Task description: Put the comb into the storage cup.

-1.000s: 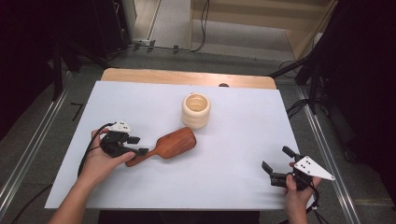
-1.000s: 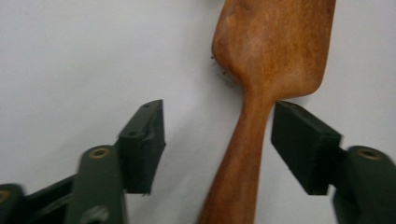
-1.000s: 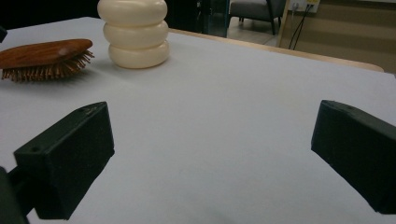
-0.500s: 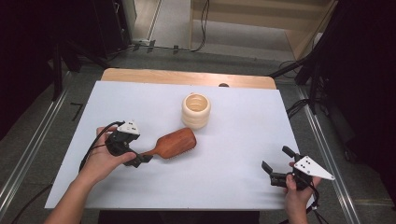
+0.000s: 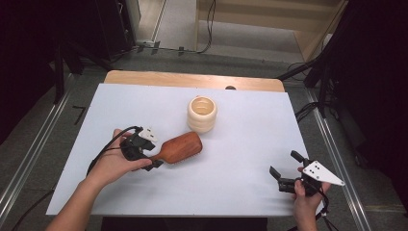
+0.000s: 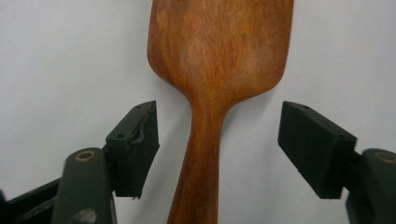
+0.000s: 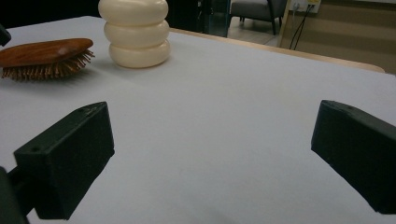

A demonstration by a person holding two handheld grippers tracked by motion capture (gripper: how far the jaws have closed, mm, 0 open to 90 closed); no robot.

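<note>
A wooden hairbrush [image 5: 180,147] lies bristles down on the white table top, its handle pointing at the person's left hand. My left gripper [image 5: 155,161] straddles that handle. In the left gripper view the handle [image 6: 205,154] runs up between the two pads with a gap on each side. The jaws have just been closing around it, and the pads do not touch the wood. A cream ribbed cup [image 5: 202,114] stands upright just behind the brush head. My right gripper [image 5: 284,163] rests open near the front right corner, with nothing between its jaws [image 7: 217,135].
The white sheet [image 5: 250,139] covers the table, with a strip of bare wood [image 5: 192,79] along the far edge. Metal rails run down both sides. From the right gripper view the brush [image 7: 44,53] and cup [image 7: 135,32] sit far off to the left.
The left hand has slid right, bringing its jaws around the brush handle. The brush, the cup and the right gripper have stayed put.
</note>
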